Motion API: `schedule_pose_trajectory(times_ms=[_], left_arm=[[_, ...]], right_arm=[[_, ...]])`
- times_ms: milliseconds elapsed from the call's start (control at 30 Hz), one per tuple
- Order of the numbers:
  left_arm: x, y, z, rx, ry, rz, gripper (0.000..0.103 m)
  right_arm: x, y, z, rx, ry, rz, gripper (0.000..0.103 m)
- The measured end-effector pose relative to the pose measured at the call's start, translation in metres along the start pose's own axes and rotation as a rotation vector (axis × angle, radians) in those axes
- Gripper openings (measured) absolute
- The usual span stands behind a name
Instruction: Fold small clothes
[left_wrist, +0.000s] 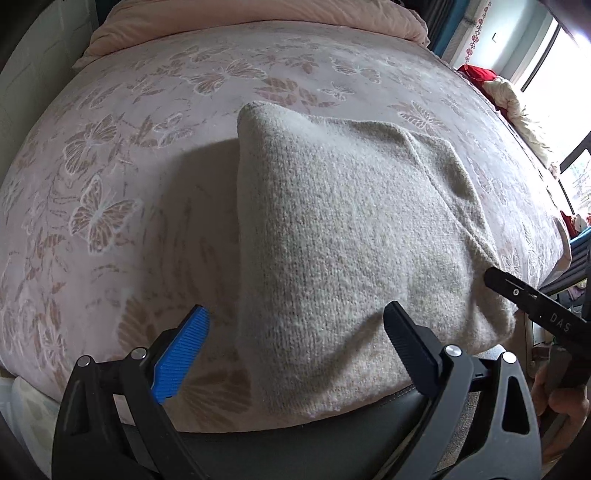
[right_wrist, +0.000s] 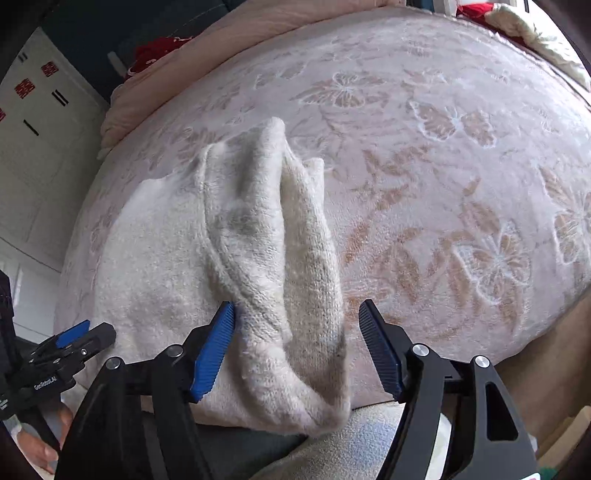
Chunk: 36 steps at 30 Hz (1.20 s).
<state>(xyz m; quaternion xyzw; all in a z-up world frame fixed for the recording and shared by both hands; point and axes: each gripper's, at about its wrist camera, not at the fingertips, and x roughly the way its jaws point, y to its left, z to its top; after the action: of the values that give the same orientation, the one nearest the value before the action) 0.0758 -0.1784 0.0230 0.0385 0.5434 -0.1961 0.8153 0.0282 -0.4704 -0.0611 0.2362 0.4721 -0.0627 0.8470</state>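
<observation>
A cream knitted sweater (left_wrist: 354, 236) lies folded on the bed (left_wrist: 122, 155), near its front edge, on the pink butterfly-patterned blanket. The left gripper (left_wrist: 295, 354) is spread wide over the sweater's near left edge, holding nothing. The right gripper (right_wrist: 295, 350) is also spread, straddling a raised fold at the sweater's right side without pinching it.

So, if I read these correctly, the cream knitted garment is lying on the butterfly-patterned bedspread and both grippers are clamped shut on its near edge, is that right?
Not quite: neither gripper is clamped. The left gripper and the right gripper both stand wide open at the near edge, as each wrist view shows. The rest holds: the cream knitted garment lies on the butterfly-patterned bedspread.
</observation>
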Motion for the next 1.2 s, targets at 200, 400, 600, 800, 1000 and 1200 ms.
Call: schedule_pose_trajectory(times_ms=[200, 400, 600, 800, 1000, 1200], left_arm=[[0.021, -0.011, 0.007, 0.026, 0.032, -0.009, 0.094], [0.043, -0.017, 0.014, 0.028, 0.057, -0.02, 0.098], [0.054, -0.016, 0.016, 0.021, 0.056, -0.048, 0.098], [0.06, -0.013, 0.017, 0.011, 0.061, -0.092, 0.098], [0.048, -0.002, 0.021, -0.035, 0.101, -0.186, 0.076], [0.026, 0.006, 0.017, -0.034, 0.135, -0.227, 0.075]], right_arm=[[0.03, -0.013, -0.002, 0.094, 0.033, 0.109, 0.079], [0.048, -0.014, 0.004, 0.112, 0.026, 0.173, 0.088], [0.055, -0.016, 0.009, 0.11, 0.017, 0.21, 0.088], [0.056, -0.015, 0.009, 0.098, 0.009, 0.241, 0.068], [0.047, -0.018, 0.008, 0.158, 0.008, 0.341, 0.041], [0.032, -0.017, 0.004, 0.148, 0.023, 0.292, 0.048]])
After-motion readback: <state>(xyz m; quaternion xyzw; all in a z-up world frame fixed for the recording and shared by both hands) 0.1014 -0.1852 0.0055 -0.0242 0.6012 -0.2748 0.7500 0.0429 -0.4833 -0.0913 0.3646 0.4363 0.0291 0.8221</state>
